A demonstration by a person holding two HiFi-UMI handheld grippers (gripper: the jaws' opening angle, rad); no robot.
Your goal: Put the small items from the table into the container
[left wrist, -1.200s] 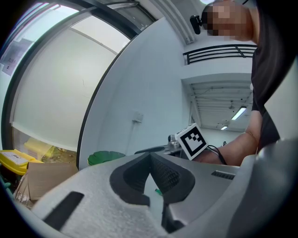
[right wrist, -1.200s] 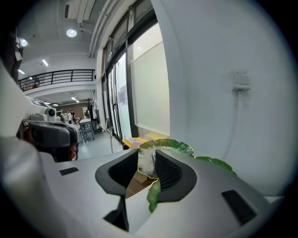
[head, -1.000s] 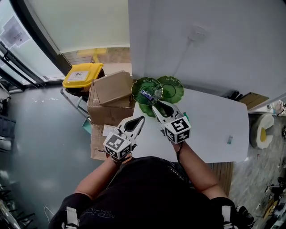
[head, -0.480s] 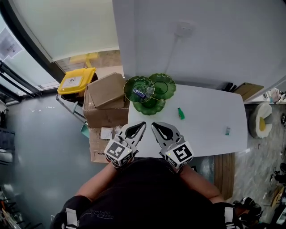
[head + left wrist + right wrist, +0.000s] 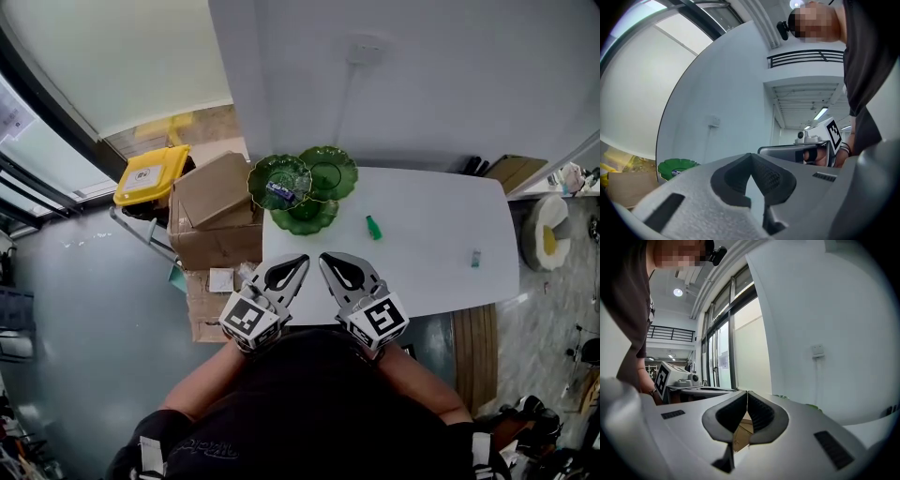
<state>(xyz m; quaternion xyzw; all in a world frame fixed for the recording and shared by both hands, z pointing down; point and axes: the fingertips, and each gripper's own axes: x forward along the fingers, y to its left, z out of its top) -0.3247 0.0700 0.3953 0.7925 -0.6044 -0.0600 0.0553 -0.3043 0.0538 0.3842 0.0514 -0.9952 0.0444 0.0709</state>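
Seen from the head, the right gripper (image 5: pixel 324 259) has drawn back from the green container (image 5: pixel 329 154). A second ago it hung open just on the near side of the container. Now it sits well short of it, over the near edge of the white table (image 5: pixel 431 281), its jaws pressed together with nothing between them. The left gripper (image 5: pixel 301 260) has come in alongside it, also on the near side of the container, jaws likewise closed and empty. The small green item (image 5: pixel 373 227), covered by the right gripper a second ago, now lies in plain sight on the table just to the near right of the container. The blue-wrapped item (image 5: pixel 279 194) lies in the container's left lobe, as it did before.

A pale little item (image 5: pixel 475 259) lies well to the right of the container, near the table's right end. A cardboard box (image 5: pixel 217 191) stands just left of the container, its top flap reaching to the rim. Left of the container and beyond the box stands a yellow bin (image 5: pixel 147 174). On the wall beyond the container a socket (image 5: pixel 362 47) sends a thin cable down towards it.

The near part of the table is hidden behind both grippers and the person's dark shirt (image 5: pixel 300 403). What the pale item is cannot be made out. In each gripper view that gripper's own grey body fills the lower half.
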